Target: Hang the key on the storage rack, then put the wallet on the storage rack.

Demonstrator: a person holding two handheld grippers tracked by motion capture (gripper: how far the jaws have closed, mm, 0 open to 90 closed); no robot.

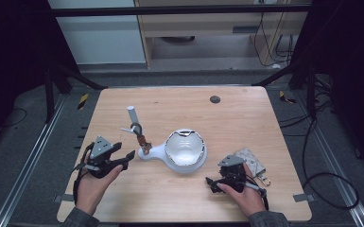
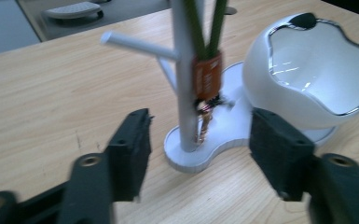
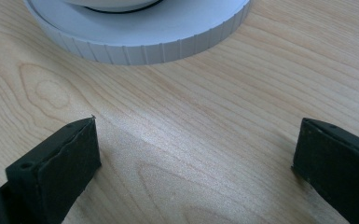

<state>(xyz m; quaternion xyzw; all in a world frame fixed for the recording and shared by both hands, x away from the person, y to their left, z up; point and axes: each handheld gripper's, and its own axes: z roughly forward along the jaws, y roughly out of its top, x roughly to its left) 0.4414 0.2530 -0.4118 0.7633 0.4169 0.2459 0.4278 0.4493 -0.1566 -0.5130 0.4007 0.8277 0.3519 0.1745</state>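
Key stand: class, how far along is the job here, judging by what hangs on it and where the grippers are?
Done: a keychain with green straps hangs on the white stand, beside the bowl. In hand: nothing; left gripper is open, facing the stand, and right gripper is open over bare table. Left: likely the pouch behind the right hand.

My left gripper (image 1: 123, 163) sits left of the stand (image 1: 144, 152); the bowl (image 1: 185, 149) on its base lies between it and my right gripper (image 1: 211, 183).
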